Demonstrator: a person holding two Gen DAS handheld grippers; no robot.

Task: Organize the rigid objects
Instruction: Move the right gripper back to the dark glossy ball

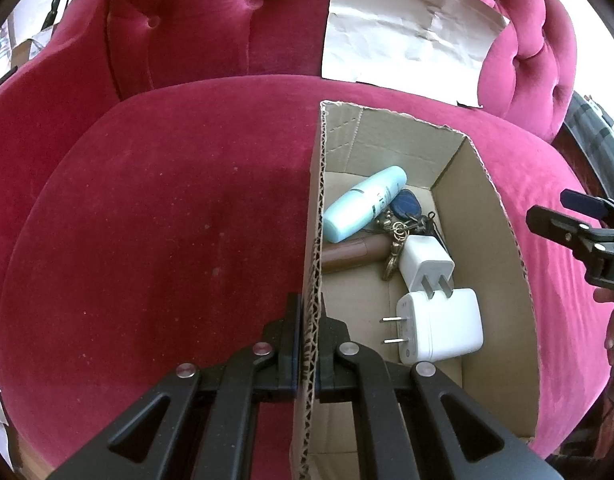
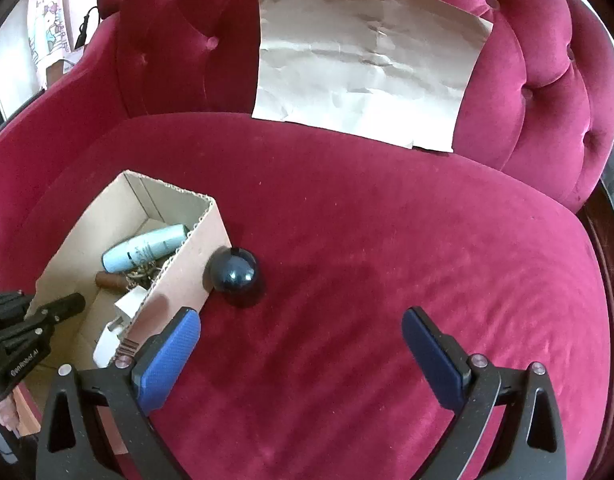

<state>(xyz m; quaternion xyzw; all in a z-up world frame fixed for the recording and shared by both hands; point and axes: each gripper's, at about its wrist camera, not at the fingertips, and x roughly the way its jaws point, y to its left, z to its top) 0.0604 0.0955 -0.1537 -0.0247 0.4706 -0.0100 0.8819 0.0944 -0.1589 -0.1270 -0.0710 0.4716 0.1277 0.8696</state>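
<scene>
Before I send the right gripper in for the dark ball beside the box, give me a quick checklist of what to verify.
1. Left gripper clamped on the cardboard box wall, steadying it: ok.
2. Right gripper open wide enough for the dark ball: ok, its blue pads stand far apart with nothing between them.
3. Ball free to grasp: not ok, it rests against the box's outer wall, so one finger has little room on that side.
4. Path to the ball over the red cushion: ok.
5. Room in the box: ok, bare floor shows near the white chargers.
6. Ball will stay put on the soft cushion: cannot tell.
</scene>
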